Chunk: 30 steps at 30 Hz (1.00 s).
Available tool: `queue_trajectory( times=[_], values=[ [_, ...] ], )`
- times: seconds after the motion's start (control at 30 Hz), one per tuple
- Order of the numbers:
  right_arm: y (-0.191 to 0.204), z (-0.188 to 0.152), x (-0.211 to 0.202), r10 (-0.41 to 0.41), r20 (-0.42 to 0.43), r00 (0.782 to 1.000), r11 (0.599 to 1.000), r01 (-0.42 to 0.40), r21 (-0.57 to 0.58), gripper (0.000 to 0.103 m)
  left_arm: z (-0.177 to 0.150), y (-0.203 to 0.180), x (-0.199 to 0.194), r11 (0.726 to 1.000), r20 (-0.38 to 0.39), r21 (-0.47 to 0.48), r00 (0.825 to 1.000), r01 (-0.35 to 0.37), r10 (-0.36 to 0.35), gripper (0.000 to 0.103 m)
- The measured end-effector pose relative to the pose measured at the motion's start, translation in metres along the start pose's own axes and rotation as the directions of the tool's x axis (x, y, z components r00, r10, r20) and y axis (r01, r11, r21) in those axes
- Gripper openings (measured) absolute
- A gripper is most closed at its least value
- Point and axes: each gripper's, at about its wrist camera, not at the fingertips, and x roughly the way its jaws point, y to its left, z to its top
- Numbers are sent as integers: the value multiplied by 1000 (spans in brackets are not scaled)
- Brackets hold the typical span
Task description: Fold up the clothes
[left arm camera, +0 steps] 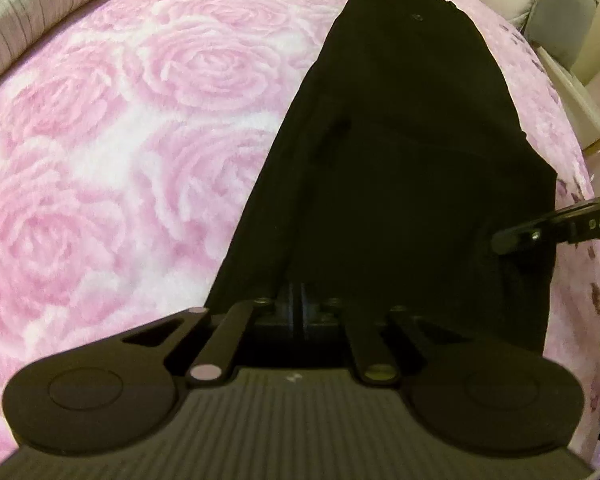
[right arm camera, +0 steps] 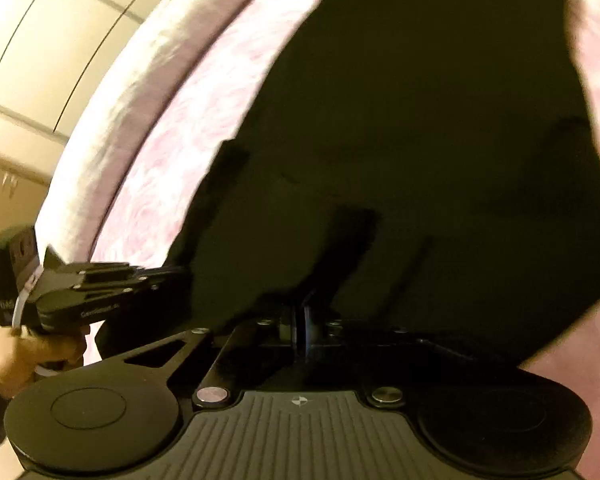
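No container shows in either view; a black garment (left arm camera: 400,160) lies lengthwise on a pink rose-patterned blanket (left arm camera: 120,140), narrowing toward 12 o'clock in the left wrist view, where a small button sits near its far end. The cloth is plain and dark, with faint seams and a flat pocket-like edge barely readable.

The left gripper (left arm camera: 298,304) points steeply down at the garment's near edge at 6 o'clock, its jaws clenched together with the black cloth right at them; whether cloth is pinched between them cannot be told against the dark fabric. The right gripper (left arm camera: 516,238) enters that view from 3 o'clock, its tip resting on the garment's right edge.

In the right wrist view the right gripper (right arm camera: 300,320) is likewise clamped tight over the garment (right arm camera: 420,120), grip on cloth unclear. The left gripper's body (right arm camera: 100,292) sits at 9 o'clock, held by a hand (right arm camera: 28,356) beneath it. A striped grey cloth (left arm camera: 16,12) lies at 10 o'clock beyond the blanket.
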Motion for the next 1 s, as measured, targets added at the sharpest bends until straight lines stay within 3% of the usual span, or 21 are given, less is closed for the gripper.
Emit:
queue_trajectory(
  times=[0.13, 0.23, 0.27, 0.37, 0.4, 0.53, 0.6, 0.67, 0.73, 0.9, 1.0],
  values=[
    [-14, -2, -23, -68, 16, 998, 998, 68, -13, 0, 10, -4, 6, 1000, 20, 2, 1000, -8, 8, 6],
    [13, 12, -26, -54, 32, 998, 989, 58, -133, 3, 21, -12, 9, 1000, 37, 30, 999, 3, -4, 11],
    [21, 16, -27, -37, 27, 999, 980, 42, -193, 11, 24, -15, 11, 999, 40, 40, 999, 9, -11, 13],
    [33, 36, -25, 32, -4, 999, 934, -31, -357, 65, 31, -21, 17, 996, 33, 88, 999, 4, -7, 15],
    [34, 46, -23, 52, -20, 998, 914, -55, -401, 68, 31, -22, 18, 996, 33, 90, 999, 1, -4, 15],
    [38, 78, -2, 45, -124, 991, 831, -106, -546, 68, 30, -27, 18, 996, 40, 90, 999, -15, 12, 15],
    [44, 82, 11, 13, -185, 983, 759, -131, -638, 68, 29, -28, 21, 996, 48, 84, 999, -30, 26, 15],
    [50, 77, 17, -57, -197, 979, 675, -107, -730, 67, 31, -30, 24, 996, 53, 76, 998, -49, 45, 16],
    [49, 76, 26, -134, -152, 979, 618, -37, -785, 65, 36, -32, 26, 994, 58, 79, 995, -79, 75, 12],
    [42, 73, 15, -162, -82, 983, 643, 42, -765, 65, 52, -32, 31, 991, 86, 53, 989, -125, 120, 7],
    [36, 69, 6, -237, -7, 972, 674, 159, -722, 63, 55, -33, 28, 989, 87, 65, 988, -135, 129, 7]
  ],
)
